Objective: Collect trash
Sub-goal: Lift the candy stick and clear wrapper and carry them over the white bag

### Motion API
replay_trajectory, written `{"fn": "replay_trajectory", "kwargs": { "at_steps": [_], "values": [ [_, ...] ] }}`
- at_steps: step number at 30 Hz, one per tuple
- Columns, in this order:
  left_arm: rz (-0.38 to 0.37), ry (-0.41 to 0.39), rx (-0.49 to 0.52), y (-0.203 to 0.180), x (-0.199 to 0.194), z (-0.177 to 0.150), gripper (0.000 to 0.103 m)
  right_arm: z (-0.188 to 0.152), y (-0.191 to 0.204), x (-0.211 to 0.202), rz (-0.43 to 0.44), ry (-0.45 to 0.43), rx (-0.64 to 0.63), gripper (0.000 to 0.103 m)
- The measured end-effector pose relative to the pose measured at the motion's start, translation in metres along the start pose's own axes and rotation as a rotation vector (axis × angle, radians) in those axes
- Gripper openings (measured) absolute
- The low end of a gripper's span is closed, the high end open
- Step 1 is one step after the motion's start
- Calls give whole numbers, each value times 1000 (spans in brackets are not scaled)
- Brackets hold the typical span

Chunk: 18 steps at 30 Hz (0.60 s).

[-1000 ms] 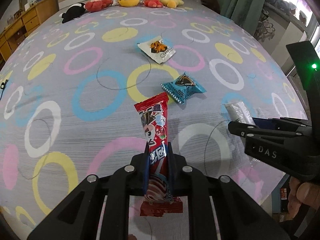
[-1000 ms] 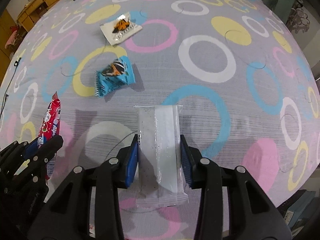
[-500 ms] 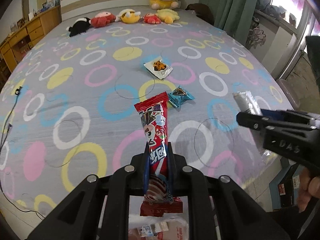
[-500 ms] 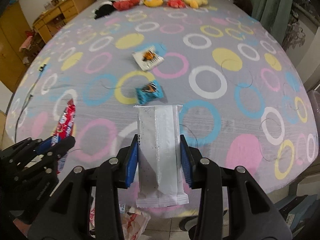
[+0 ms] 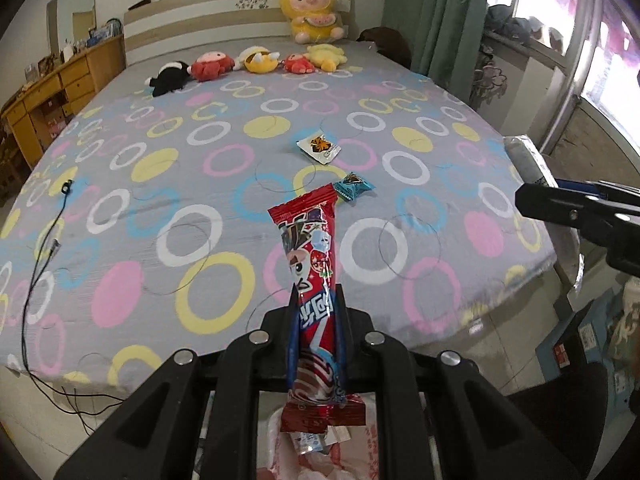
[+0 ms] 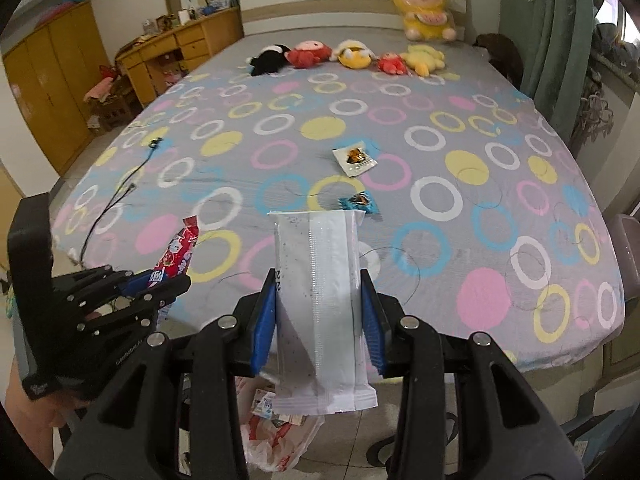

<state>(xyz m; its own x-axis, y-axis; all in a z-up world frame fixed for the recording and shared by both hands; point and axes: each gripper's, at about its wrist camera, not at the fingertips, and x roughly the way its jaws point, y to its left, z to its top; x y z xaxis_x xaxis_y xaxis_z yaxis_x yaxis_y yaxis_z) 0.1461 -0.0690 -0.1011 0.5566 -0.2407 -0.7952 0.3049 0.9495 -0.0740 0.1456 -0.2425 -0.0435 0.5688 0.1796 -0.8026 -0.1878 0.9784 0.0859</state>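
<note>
We pulled both tools back off bed [image 6: 520, 184]: left tool [image 5: 316, 304] with red wrapper [image 5: 310, 248], right tool [image 6: 320, 292] with white wrapper [image 6: 320, 280], now over plastic bag [image 6: 276, 436] on floor.

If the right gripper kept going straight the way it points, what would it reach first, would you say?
Probably the bed, near the blue candy wrapper just beyond the white wrapper it holds; depth is unclear.
</note>
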Motion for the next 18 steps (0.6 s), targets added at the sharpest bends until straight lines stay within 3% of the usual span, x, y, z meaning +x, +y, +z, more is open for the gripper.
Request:
{"fn": "replay_trajectory", "kwargs": {
  "at_steps": [8, 18],
  "values": [
    [-16, -7, 73, -4, -35, -39, 14, -44, 22, -25, 38, 4, -17, 37],
    [-42, 67, 146, -9, -34, -98, 14, -104, 38, -15, 68, 63, -18, 37]
  ]
}}
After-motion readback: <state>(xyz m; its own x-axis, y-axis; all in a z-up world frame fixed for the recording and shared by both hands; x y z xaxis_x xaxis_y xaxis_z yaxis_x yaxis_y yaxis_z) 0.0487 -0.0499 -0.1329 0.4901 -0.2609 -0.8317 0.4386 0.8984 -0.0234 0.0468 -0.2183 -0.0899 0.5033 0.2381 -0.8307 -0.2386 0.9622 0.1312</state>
